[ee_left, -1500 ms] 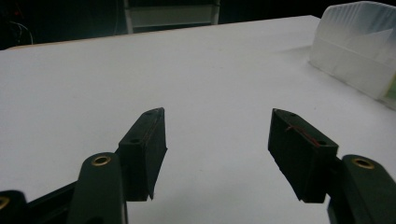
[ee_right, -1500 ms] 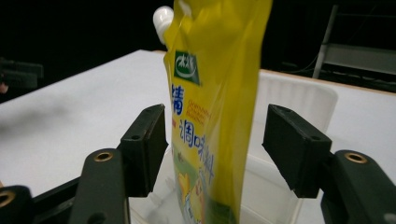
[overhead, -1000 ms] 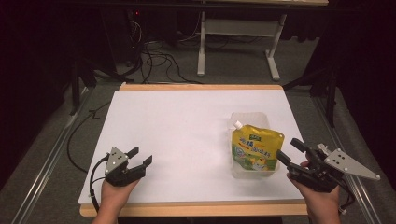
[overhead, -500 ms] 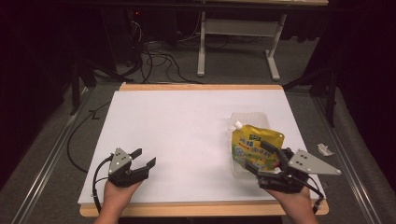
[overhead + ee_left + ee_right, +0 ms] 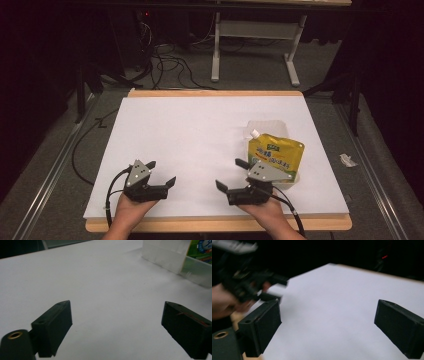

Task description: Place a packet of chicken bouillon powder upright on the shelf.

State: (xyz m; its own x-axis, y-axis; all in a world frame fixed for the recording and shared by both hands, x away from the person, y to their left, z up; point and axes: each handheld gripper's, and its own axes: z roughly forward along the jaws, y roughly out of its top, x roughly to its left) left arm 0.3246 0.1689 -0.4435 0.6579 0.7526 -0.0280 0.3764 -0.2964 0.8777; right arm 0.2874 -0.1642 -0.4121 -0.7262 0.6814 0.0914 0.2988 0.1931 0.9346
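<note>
Both grippers spread wide and empty over the white surface.

The yellow pouch lies flat on the surface. The right gripper is just beside the pouch's near left corner; the left gripper sits well left of the pouch.

The high view looks forward and down from above the person's side, taking in the whole white worktop. Each tool view rides low and close over that worktop, looking out between two black jaws. The left tool view shares the yellow pouch with the high view.
</note>
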